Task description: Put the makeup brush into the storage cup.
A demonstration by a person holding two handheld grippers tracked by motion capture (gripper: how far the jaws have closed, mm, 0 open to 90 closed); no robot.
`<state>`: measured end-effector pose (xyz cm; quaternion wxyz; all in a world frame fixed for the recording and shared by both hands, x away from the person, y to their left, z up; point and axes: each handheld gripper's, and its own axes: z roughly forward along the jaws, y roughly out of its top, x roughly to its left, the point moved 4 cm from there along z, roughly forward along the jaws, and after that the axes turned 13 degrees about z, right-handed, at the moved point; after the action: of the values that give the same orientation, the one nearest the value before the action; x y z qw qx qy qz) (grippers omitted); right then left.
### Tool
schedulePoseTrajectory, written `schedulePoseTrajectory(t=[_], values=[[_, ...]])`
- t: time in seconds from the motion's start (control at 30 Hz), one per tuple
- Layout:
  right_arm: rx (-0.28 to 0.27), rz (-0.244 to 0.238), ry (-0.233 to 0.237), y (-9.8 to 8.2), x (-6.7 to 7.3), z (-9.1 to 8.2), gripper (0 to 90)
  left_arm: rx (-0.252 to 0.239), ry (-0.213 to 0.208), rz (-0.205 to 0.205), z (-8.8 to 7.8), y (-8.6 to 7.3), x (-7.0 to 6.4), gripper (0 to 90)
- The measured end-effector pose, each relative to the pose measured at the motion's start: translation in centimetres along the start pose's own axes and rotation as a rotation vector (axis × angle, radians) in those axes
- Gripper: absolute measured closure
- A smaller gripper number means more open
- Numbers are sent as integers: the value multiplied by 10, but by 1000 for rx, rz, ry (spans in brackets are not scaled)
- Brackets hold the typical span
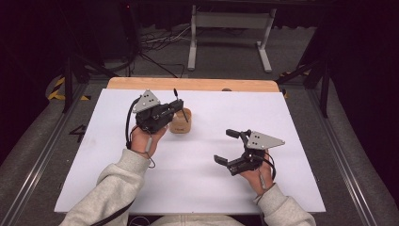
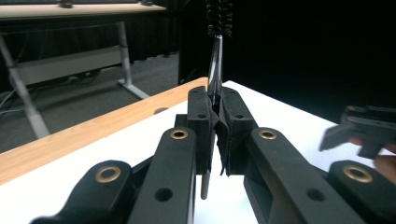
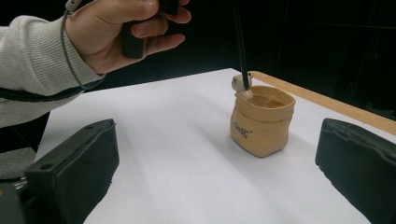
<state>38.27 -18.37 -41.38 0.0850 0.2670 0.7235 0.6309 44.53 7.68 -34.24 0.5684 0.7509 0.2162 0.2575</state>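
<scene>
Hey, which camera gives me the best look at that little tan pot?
The right gripper view: the tan pot stands whole and near, mouth and printed mark visible. In the high view it is small, partly behind the left gripper. The left gripper view gives no clear sight of it.

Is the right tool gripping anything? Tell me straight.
No, the right tool stands wide open over the white table, its pads well apart from the tan pot.

Lower end of thin brush hidden behind clamped jaws of left gripper; bristle tip cut off by top edge. Print on tan pot too small to read.
</scene>
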Motion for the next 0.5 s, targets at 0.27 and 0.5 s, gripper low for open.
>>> schedulePoseTrajectory(t=[0.27,0.5], values=[[-1,-4,-2,0,0,-1,0,2,52,-10,4,-1,7,843],[-3,-3,5,-1,1,1,0,14,106,-24,9,-1,13,843]])
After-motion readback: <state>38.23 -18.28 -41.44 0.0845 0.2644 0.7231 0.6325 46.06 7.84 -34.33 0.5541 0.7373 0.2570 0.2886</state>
